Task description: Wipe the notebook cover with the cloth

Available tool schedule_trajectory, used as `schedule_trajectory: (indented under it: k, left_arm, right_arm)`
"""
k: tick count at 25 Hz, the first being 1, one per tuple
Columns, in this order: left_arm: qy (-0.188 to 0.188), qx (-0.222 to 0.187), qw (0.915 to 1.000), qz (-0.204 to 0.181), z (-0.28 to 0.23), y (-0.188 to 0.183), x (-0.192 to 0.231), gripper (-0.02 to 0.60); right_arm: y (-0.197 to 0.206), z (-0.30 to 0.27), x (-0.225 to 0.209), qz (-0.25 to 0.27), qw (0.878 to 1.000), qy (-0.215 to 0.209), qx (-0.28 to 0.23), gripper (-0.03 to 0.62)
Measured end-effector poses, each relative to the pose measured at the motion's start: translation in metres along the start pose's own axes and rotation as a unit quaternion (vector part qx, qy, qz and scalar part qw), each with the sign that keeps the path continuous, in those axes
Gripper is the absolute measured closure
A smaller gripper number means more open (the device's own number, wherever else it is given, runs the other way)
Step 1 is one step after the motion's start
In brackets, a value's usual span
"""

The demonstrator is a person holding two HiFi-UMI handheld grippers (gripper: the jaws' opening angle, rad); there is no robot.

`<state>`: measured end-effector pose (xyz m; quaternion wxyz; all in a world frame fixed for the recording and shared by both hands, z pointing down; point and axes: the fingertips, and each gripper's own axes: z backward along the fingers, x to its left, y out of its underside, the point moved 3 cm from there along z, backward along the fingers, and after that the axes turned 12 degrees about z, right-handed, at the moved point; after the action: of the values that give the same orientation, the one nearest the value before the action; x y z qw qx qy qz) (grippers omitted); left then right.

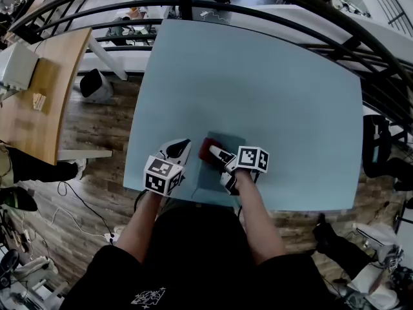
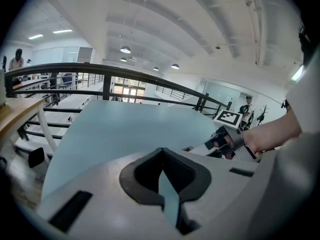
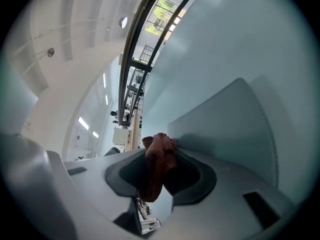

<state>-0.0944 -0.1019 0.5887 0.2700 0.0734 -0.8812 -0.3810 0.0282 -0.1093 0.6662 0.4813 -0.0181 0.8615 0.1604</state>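
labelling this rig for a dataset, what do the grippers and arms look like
The left gripper and right gripper are white shells with dark pads, each carrying a cube of black-and-white square markers. Forearms bare; black top with white print.

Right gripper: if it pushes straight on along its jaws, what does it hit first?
Likely the notebook cover: the right gripper is shut on the cloth, which leads and sits right at the cover. Whether they already touch is unclear.
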Motion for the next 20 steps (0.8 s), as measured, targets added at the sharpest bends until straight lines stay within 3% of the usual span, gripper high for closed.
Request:
schedule_trajectory:
  k: [20]
  left_arm:
    - [0.036,0.019,0.9990,-0.020,-0.026,0.003,-0.024,0.574]
  right_arm:
    - [-0.001,0.046,-0.036,-0.026,0.999,0.031,-0.032,0.459]
